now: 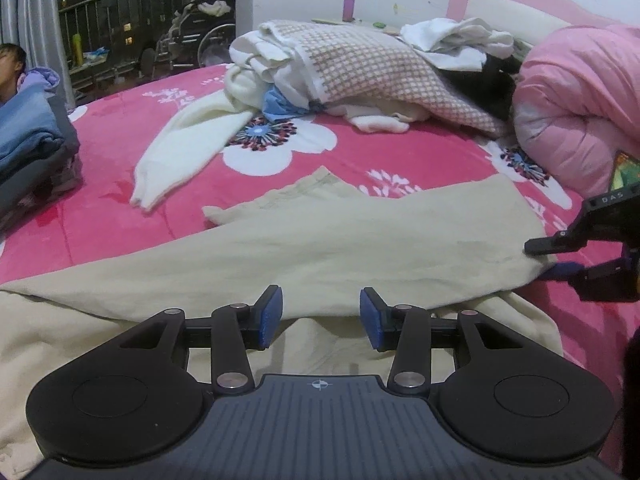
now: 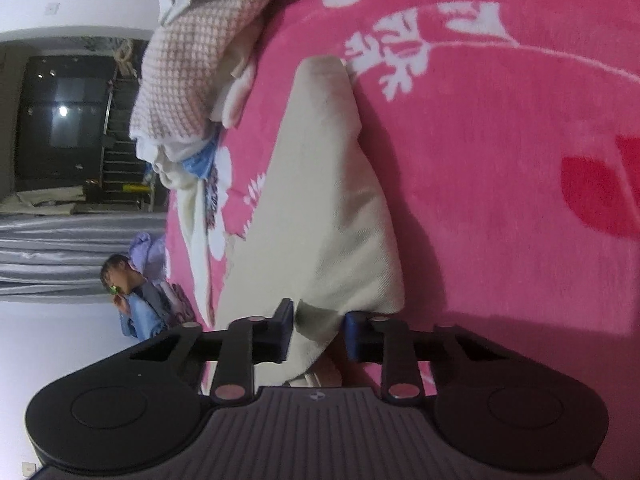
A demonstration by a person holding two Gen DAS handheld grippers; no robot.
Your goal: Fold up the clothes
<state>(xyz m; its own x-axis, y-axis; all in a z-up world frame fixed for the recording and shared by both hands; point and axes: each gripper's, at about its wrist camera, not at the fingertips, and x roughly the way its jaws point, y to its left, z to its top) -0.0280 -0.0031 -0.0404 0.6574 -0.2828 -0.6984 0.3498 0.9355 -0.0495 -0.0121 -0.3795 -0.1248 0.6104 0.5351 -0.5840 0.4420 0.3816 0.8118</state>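
Your left gripper hovers low over the near part of the beige garment, its 2 blue-padded fingers set apart with nothing between them. The beige garment lies spread across the pink floral bedspread, a folded layer running from the near left to the right edge, with 1 narrow end pointing away toward the middle of the bed.

Your right gripper sits at that right edge. In the right wrist view, rolled sideways, a bunched fold of the garment passes between its 2 fingers, which are closed in on the cloth; the fabric is gathered and creased at the grip. In the left wrist view the same gripper shows at the far right, 1 finger above and 1 below the garment's edge.

Beyond the garment, a cream knit item lies stretched on the bedspread, apart from it. Behind that stands an unsorted pile topped by a pink-checked blanket, with white and black pieces on it. A pink quilt is rolled at the right by the headboard. At the left edge, a stack of folded denim rests on the bed, with a person beside it.
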